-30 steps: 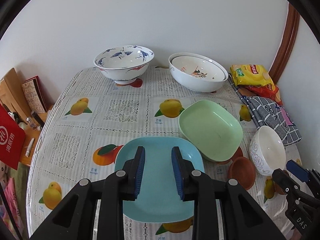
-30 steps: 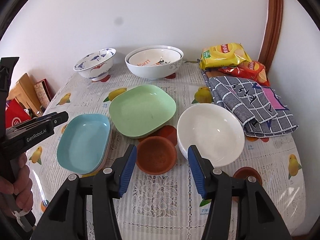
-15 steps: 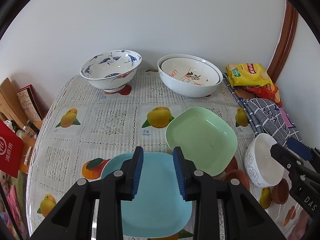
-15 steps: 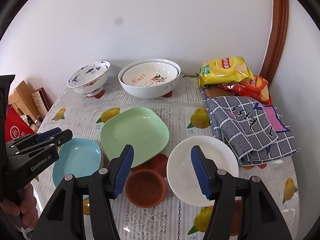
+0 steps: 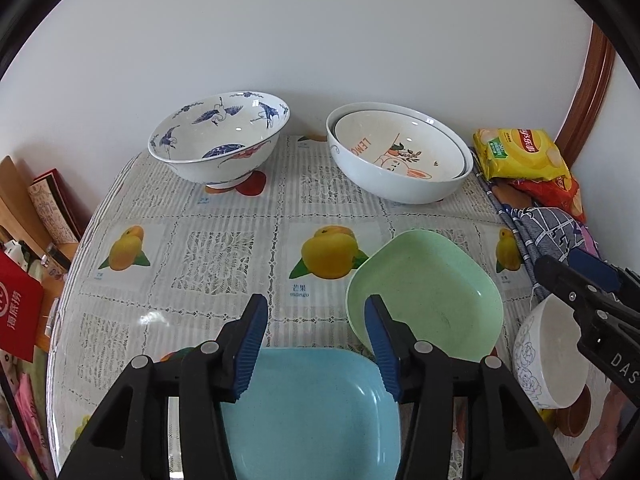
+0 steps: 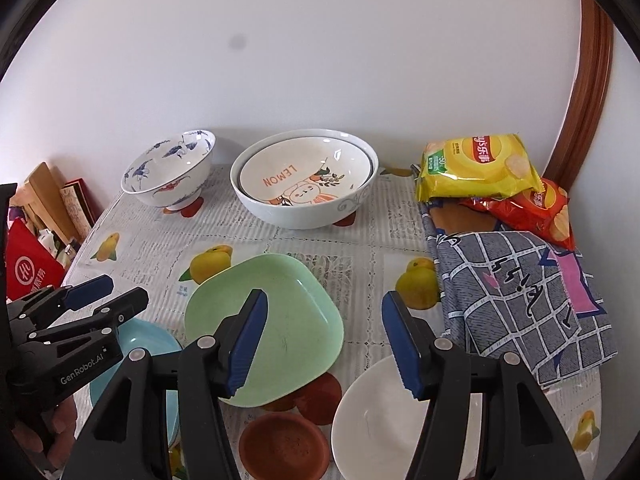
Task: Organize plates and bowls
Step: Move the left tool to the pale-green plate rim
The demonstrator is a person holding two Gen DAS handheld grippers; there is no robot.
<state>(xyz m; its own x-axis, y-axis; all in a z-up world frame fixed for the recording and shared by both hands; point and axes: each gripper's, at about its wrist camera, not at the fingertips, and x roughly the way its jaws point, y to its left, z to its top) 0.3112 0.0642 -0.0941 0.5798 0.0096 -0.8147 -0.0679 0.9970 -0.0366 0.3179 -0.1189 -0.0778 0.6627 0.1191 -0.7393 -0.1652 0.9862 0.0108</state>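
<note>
A blue plate (image 5: 312, 412) lies at the table's near edge, under my left gripper (image 5: 316, 336), which is open and empty above its far rim. A green plate (image 5: 428, 296) sits to its right, tilted on something; it also shows in the right wrist view (image 6: 280, 320). My right gripper (image 6: 324, 340) is open and empty, above the green plate's right edge and a white bowl (image 6: 380, 420). A small brown dish (image 6: 284, 444) sits in front of the green plate. At the back stand a blue-patterned bowl (image 5: 220, 144) and two nested white bowls (image 5: 400, 156).
Snack bags (image 6: 476, 168) and a folded checked cloth (image 6: 524, 300) lie at the table's right side by a wooden door frame. Books and a red bag (image 5: 20, 312) stand off the left edge. The wall is right behind the table.
Both grippers have pulled back and risen, so the dishes sit lower in view. My left gripper's jaws have opened wider. No dish has moved.
</note>
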